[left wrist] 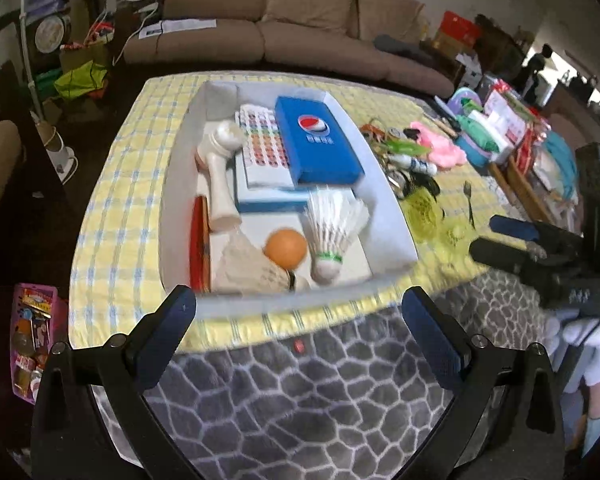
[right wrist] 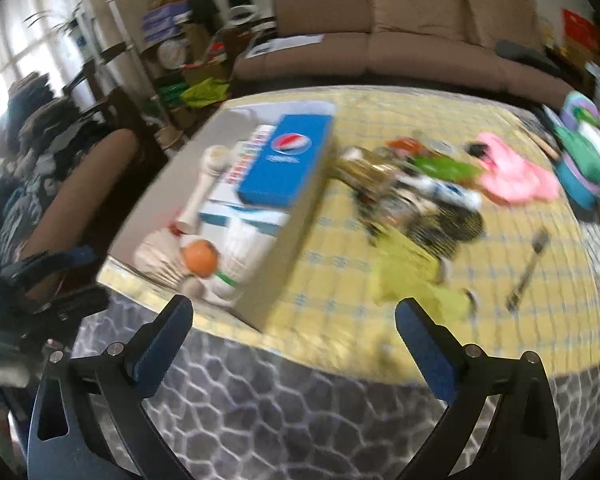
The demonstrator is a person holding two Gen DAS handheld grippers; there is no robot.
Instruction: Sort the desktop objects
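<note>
While the white rectangular storage box (left wrist: 392, 216) on the left of the yellow checked tablecloth (left wrist: 120, 208) already holds a blue Pepsi carton (left wrist: 318, 144), an orange ball (left wrist: 286, 248) and a white feathered shuttlecock (left wrist: 332, 232), the left gripper (left wrist: 300, 312) hangs before it, jaws apart and empty. Rightward, the unsorted clutter lies ahead of the right gripper (right wrist: 294, 320), also spread empty; the small metal fork (right wrist: 528, 268), long axis running away from it, is nearer that hand.

Brown sofa (left wrist: 300, 28) behind table, bright window (right wrist: 24, 32).
</note>
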